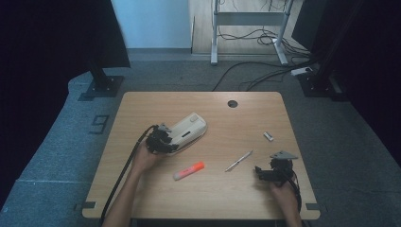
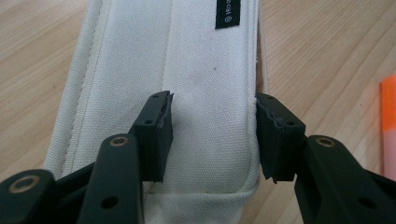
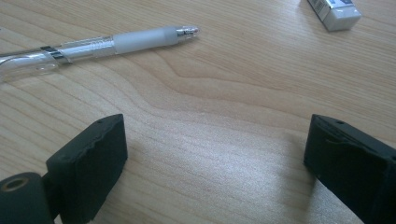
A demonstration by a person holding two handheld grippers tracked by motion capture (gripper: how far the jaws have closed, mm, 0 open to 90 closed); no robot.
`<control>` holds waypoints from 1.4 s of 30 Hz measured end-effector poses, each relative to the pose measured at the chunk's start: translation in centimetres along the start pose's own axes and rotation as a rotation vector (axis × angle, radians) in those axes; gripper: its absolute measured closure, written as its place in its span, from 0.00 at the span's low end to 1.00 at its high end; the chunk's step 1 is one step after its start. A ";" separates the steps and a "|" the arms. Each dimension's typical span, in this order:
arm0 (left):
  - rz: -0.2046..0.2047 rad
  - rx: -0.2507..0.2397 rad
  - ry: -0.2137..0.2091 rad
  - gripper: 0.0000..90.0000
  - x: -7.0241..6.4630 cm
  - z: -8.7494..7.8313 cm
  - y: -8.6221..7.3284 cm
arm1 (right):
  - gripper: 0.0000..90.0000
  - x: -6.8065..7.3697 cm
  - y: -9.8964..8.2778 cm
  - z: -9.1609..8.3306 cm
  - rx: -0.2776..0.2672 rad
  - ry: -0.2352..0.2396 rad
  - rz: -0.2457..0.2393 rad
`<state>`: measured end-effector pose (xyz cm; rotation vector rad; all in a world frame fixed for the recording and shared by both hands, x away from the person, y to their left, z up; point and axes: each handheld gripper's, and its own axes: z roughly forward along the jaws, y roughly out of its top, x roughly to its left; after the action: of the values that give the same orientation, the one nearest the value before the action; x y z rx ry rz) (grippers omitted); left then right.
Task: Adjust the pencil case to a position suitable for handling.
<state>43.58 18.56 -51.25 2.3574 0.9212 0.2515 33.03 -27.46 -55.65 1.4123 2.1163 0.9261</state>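
A white fabric pencil case (image 1: 189,128) lies at a slant left of the table's middle. My left gripper (image 1: 171,141) is on its near end. In the left gripper view the pencil case (image 2: 187,56) runs away from me between the jaws, and the left gripper (image 2: 212,135) has one pad dug into the cloth, which creases, and the other pad against the side seam. My right gripper (image 1: 259,172) rests low at the front right, held by a hand. In its own view the right gripper (image 3: 215,158) stands wide open over bare wood.
An orange highlighter (image 1: 188,170) (image 2: 388,126) lies in front of the pencil case. A clear pen (image 1: 239,161) (image 3: 107,44) and a small white eraser (image 1: 268,136) (image 3: 334,11) lie beyond the right gripper. The wooden table (image 1: 142,198) has a cable hole (image 1: 232,103) near its far edge.
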 end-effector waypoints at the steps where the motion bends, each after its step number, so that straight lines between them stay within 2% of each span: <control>1: -0.002 -0.004 0.001 0.56 -0.1 -0.1 -0.1 | 0.06 0.0 0.0 0.0 0.000 0.000 0.000; 12: 0.002 -0.033 0.026 0.62 -1.5 -1.0 -1.8 | 0.06 0.0 0.0 0.0 0.000 0.000 -0.001; 14: -0.014 -0.029 0.017 0.63 -1.8 -1.3 -2.1 | 0.06 0.0 0.0 0.0 0.000 0.000 -0.001; 16: -0.048 -0.028 -0.015 0.63 -1.7 -1.6 -2.3 | 0.06 0.0 0.0 0.0 0.000 0.000 0.000; 17: -0.048 -0.028 -0.015 0.64 -1.7 -1.6 -2.3 | 0.06 0.0 0.0 0.0 0.000 0.000 0.000; 18: -0.074 -0.043 -0.034 0.65 -1.6 -1.8 -2.6 | 0.06 0.0 0.0 0.0 0.000 0.000 0.000; 22: -0.060 -0.092 -0.014 0.73 -2.0 -2.5 -3.3 | 0.06 0.0 0.0 0.0 0.000 0.000 0.000; 27: -0.063 -0.117 -0.006 0.78 -2.4 -3.1 -3.8 | 0.06 0.0 0.0 0.0 0.000 -0.001 -0.001; 34: -0.119 -0.151 -0.056 0.82 -2.1 -4.0 -4.5 | 0.06 0.0 0.0 0.0 0.000 -0.001 -0.001; 42: -0.134 -0.177 -0.101 0.82 -1.5 -4.4 -5.1 | 0.06 0.0 0.0 0.0 0.000 -0.001 -0.001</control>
<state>37.97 22.53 -50.59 2.1175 0.9624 0.1529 33.03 -27.45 -55.65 1.4117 2.1156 0.9250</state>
